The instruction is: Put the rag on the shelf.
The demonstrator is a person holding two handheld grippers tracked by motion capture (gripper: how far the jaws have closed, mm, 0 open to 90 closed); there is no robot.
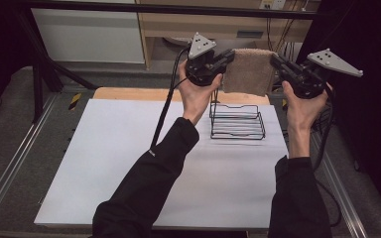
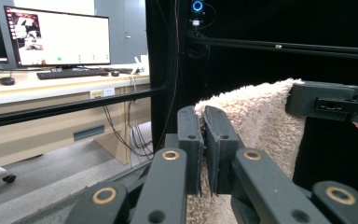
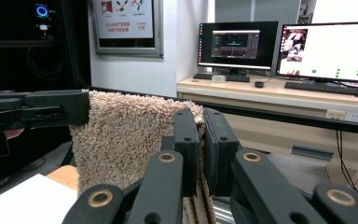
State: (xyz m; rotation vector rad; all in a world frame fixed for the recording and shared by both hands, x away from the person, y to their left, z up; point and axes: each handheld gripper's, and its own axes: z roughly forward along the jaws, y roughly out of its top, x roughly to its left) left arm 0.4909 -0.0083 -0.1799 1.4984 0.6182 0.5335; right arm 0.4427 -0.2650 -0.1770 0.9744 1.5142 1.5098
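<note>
My left gripper (image 1: pixel 226 57) has its fingers (image 2: pixel 189 140) pinched shut on one top corner of the towel (image 1: pixel 249 72), which hangs above the wire rack (image 1: pixel 237 122). My right gripper (image 1: pixel 278 63) clamps the other corner. I should keep both corners level and taut, lowering evenly over the rack. One towel, one rack, two grippers, one white surface (image 1: pixel 129 163).

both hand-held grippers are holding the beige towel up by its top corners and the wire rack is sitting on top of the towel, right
Not quite. The left hand-held gripper and right hand-held gripper do each pinch a top corner of the beige towel, holding it stretched in the air. But the wire rack is not on the towel: it stands on the white table, below the towel. The high view shows this.
</note>
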